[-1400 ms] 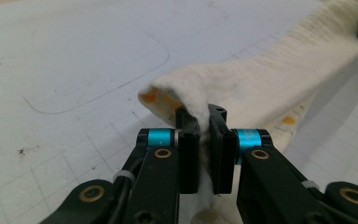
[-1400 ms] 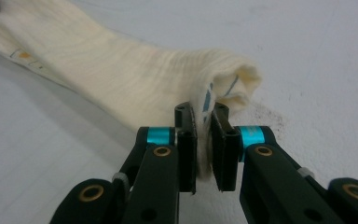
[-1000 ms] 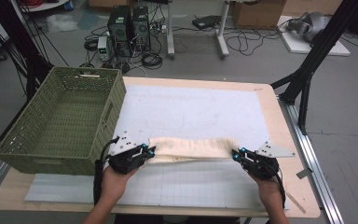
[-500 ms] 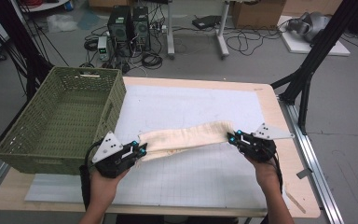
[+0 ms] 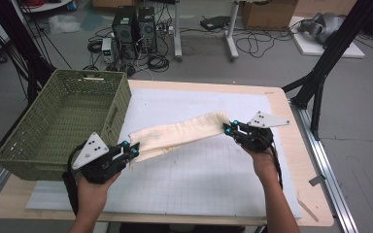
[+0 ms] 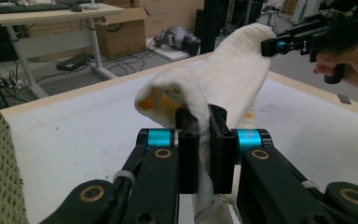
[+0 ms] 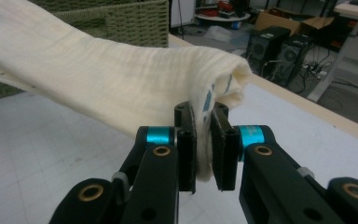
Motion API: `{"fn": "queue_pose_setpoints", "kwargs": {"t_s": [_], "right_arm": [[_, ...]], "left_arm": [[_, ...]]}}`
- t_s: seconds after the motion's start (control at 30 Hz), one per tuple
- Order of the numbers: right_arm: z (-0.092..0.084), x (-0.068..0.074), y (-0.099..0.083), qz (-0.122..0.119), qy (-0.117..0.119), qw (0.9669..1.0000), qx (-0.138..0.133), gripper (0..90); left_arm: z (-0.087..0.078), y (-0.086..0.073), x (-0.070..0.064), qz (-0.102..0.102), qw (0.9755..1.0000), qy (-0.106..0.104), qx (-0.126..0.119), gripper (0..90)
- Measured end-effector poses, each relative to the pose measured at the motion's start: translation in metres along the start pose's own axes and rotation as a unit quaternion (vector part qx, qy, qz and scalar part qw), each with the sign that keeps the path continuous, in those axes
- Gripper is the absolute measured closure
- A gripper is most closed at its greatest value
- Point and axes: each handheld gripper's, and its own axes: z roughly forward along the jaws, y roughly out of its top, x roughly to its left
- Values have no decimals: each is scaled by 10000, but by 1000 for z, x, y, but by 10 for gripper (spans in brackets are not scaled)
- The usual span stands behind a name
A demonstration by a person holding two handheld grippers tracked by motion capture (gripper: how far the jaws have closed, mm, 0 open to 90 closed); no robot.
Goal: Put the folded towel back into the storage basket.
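While clamped at each end by the left hand-held gripper point(image 5: 132, 148) and right hand-held gripper point(image 5: 230, 127), the cream folded cloth point(image 5: 177, 134) hangs stretched just right of the green woven basket point(image 5: 58, 121), above the table point(image 5: 291, 160).

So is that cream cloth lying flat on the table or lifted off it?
Lifted. The cream cloth hangs bunched between the left tongs and right tongs, each shut on one end.

Folded cream cloth point(image 5: 179, 135) spans above white gridded mat point(image 5: 209, 170), between left gripper point(image 5: 132, 149) at its left end and right gripper point(image 5: 229, 128) at its right end. Green woven plastic basket point(image 5: 58, 131) on light wooden table point(image 5: 291, 160), left of mat, just beside left gripper. Black computer towers point(image 5: 135, 24) on floor behind table.
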Motion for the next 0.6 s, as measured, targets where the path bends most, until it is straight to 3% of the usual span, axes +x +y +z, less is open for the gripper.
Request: {"fn": "queue_pose_setpoints", "kwargs": {"t_s": [0.33, 0.6], "right_arm": [[21, -4, 25, 59, 2, 9999, 107, 821], [49, -5, 53, -89, -38, 9998, 161, 821]], "left_arm": [[-6, 1, 6, 5, 10000, 52, 40, 836], [-15, 4, 12, -77, 9997, 214, -72, 836]]}}
